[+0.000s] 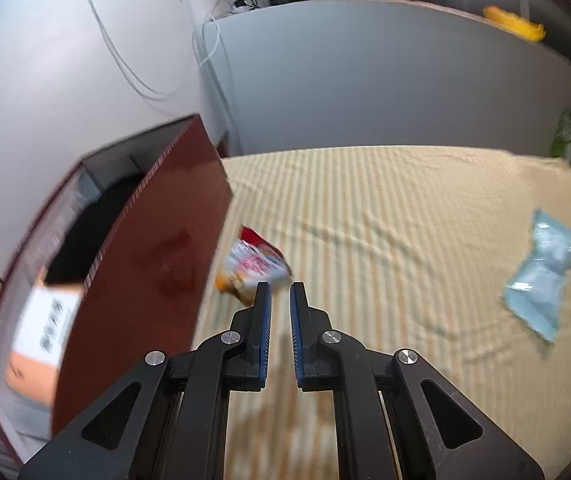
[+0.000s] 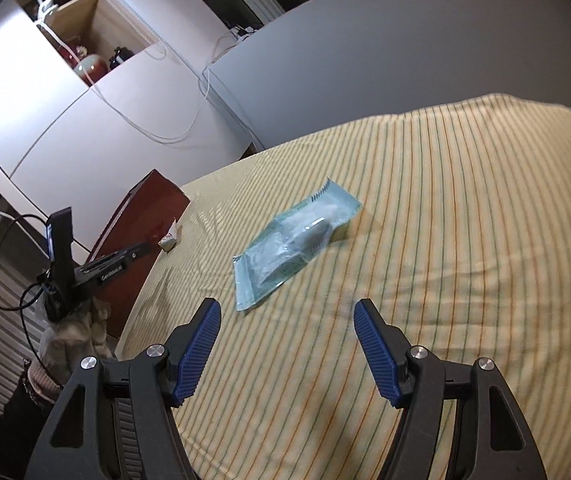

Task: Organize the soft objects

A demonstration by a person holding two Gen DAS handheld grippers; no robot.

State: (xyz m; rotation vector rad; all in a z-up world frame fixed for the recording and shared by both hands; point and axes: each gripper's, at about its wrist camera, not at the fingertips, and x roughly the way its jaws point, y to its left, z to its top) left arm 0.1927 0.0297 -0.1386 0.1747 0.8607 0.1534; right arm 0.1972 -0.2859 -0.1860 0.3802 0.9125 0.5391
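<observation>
left gripper (image 1: 281,292) is hovering clenched and empty just before the snack packet (image 1: 255,266) beside the red box (image 1: 157,264); right gripper (image 2: 287,310) is hanging released near the teal pouch (image 2: 297,240) on the striped bedsheet (image 2: 445,240)

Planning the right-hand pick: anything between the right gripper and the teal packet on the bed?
Nothing visible. The right gripper stands open, and only bare striped sheet lies between it and the teal packet, which lies flat, apart from other things.

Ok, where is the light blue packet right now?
The light blue packet lies flat on the striped bedsheet, ahead of the open right gripper in its wrist view; in the left wrist view it sits far right, well away from the red box.
</observation>
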